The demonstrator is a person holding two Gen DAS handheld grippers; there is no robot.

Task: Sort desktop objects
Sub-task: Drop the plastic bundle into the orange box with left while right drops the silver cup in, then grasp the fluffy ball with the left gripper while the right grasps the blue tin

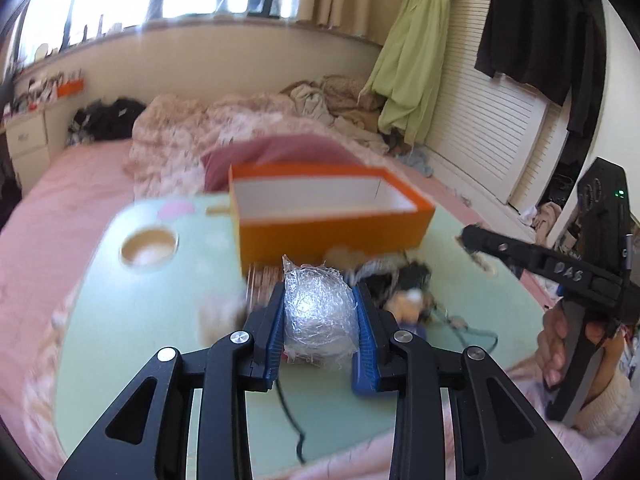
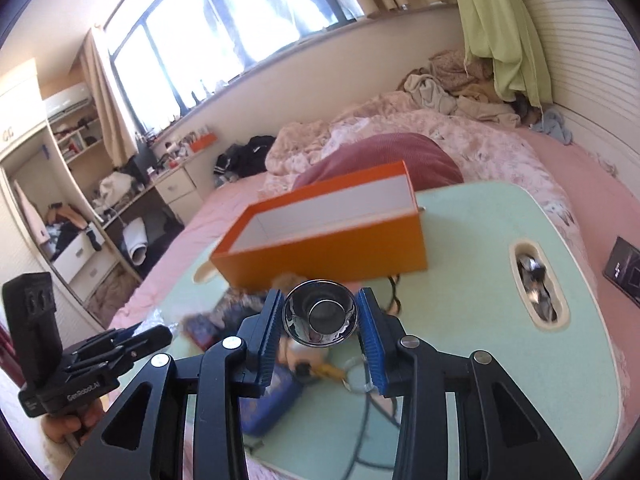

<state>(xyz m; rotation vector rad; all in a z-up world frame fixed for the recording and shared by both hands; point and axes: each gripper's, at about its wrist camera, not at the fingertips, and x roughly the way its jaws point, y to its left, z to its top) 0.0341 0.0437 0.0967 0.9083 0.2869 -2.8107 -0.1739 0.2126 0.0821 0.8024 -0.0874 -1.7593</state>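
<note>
Orange and open-topped, the box (image 1: 332,216) on the green table (image 1: 132,320) looks empty, its long axis running across both views, so the sorting has barely begun. The left gripper (image 1: 319,312) has its jaws clamped on a crinkled plastic-wrapped ball (image 1: 318,312), the right gripper (image 2: 319,320) on a shiny metal cup (image 2: 319,318) whose mouth faces the camera; both are held short of the box, and a clutter of small things (image 1: 408,292) remains in front of it.

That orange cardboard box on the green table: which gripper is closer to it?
Left, slightly, as far as the pictures show. The left gripper, holding a crinkly plastic-wrapped ball, sits just before the orange cardboard box; the right gripper, clamping a shiny metal cup, is farther back.
</note>
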